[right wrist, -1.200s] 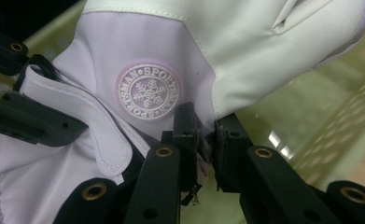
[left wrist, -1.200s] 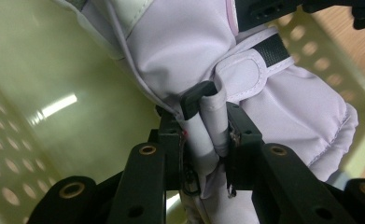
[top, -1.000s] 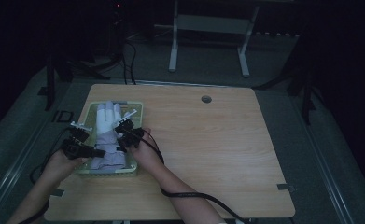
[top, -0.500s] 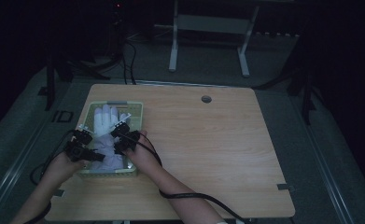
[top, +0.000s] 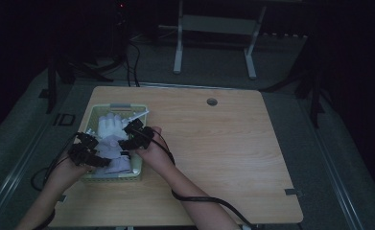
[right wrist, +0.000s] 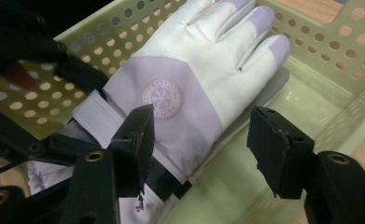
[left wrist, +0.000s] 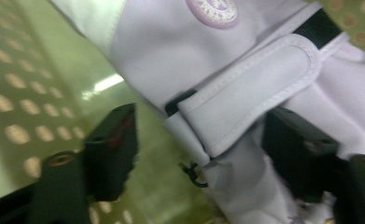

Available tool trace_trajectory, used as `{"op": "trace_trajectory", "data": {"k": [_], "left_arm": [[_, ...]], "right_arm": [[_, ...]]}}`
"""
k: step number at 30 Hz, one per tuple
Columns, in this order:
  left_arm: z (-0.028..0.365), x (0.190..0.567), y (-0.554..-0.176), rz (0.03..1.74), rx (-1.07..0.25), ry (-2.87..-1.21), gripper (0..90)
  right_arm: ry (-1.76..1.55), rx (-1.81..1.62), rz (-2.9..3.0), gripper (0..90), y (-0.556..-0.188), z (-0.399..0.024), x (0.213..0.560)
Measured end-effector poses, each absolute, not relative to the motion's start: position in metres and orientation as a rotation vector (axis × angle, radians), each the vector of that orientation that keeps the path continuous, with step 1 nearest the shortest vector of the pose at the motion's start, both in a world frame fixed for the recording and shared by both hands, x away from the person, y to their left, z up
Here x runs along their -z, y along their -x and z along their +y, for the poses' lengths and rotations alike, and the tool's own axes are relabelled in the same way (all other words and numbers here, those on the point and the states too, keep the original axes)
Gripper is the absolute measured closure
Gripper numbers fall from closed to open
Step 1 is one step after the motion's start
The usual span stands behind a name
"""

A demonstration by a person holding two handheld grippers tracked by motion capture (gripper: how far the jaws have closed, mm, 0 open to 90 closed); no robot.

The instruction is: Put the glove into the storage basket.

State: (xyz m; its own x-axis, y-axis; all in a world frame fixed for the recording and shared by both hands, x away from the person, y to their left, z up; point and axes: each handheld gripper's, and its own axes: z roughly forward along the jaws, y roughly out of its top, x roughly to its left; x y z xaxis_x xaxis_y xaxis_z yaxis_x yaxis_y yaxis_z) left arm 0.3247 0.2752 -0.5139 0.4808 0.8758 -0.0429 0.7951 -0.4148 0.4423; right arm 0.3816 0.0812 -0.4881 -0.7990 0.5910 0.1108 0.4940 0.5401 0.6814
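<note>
Wood-grain laminate covers the table (top: 223, 158), on whose left part a pale green perforated basket (top: 136, 168) is set. A white and lilac glove (right wrist: 180, 88) is laid flat in that basket, palm down and fingers toward the far wall, with a round badge on its back and a strap at the cuff (left wrist: 250, 93); it appears to have been placed there and let go, since no pad presses on it.

The right gripper (right wrist: 201, 140) is held just above the cuff end, its jaws having just been opening, standing apart with the glove beneath them and untouched. The left gripper (left wrist: 203, 154) is held at the cuff strap, its jaws likewise having just been opening; fabric lies between them, and the pads seem released, though blur makes contact on the right jaw hard to judge.

More white fabric under the glove (top: 120, 165) cannot be identified. The room beyond the table is dark, and the forearms are cut off by the bottom edge.
</note>
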Motion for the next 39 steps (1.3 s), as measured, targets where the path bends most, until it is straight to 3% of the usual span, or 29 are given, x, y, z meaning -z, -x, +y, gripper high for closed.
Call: {"op": "trace_trajectory", "data": {"k": [2,7,9,11,18,39], "left_arm": [[0.275,0.513,-0.319,1.372,-0.32,-2.323,17.4],[0.285,0.505,-0.308,1.363,-0.375,-2.143,13.7],[0.286,0.502,-0.304,1.344,-0.408,-2.095,6.8],[0.285,0.499,-0.301,1.33,-0.399,-2.072,6.1],[0.271,0.486,-0.294,1.256,-0.337,-1.982,6.3],[0.199,0.472,-0.283,1.076,-0.326,-1.982,6.5]], "right_arm": [[-0.932,-1.137,2.642,38.4,-0.382,0.076,0.487],[-0.838,-1.203,2.69,23.1,-0.379,0.071,0.483],[-0.811,-1.224,2.708,18.8,-0.377,0.07,0.482],[-0.758,-1.206,2.726,16.2,-0.375,0.07,0.482],[-0.712,-1.243,2.725,14.8,-0.374,0.059,0.478],[-0.747,-1.248,2.661,14.6,-0.381,-0.004,0.474]]}}
